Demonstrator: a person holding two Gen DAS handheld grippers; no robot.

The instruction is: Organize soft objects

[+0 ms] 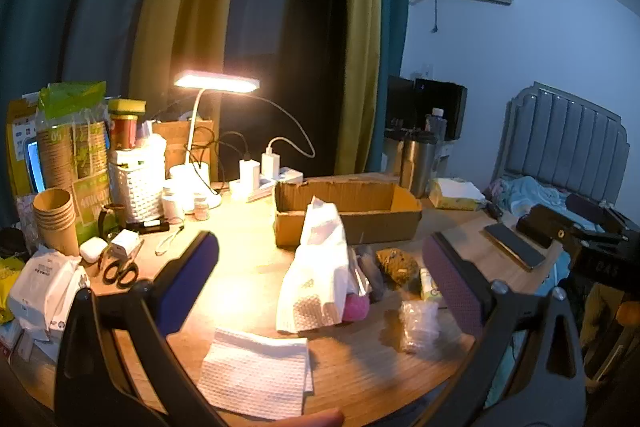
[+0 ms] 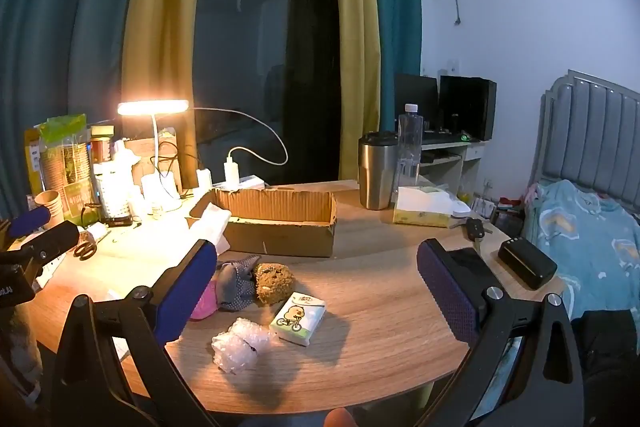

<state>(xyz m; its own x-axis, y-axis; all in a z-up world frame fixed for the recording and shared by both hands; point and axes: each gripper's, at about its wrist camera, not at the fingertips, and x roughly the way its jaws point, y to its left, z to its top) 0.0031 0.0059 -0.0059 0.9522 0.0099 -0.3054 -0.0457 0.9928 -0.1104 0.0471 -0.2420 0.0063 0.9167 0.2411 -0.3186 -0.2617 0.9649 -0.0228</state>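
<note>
While a lit desk lamp (image 1: 216, 83) glows over it, the wooden table (image 2: 380, 291) carries everything, with the grey bed headboard (image 2: 592, 131) off to its right. At the back of the table sits an open cardboard box (image 2: 276, 223), and nothing can be seen lying inside it. A white plastic bag (image 1: 320, 267) stands crumpled just in front of the box, leaning over a pink soft thing (image 1: 356, 307). Nearer the table's front edge lies a flat folded paper towel (image 1: 256, 371). Right of the bag, a grey spotted cloth (image 2: 240, 283) touches a brown sponge (image 2: 274, 281); just in front of them lie a tissue pack (image 2: 298, 317) with a cartoon chick and a wad of bubble wrap (image 2: 238, 345), side by side. The left gripper (image 1: 324, 275) hangs above the bag with its jaws spread wide, holding nothing. The right gripper (image 2: 320, 287) likewise stands wide apart and empty, above the sponge and tissue pack.
</note>
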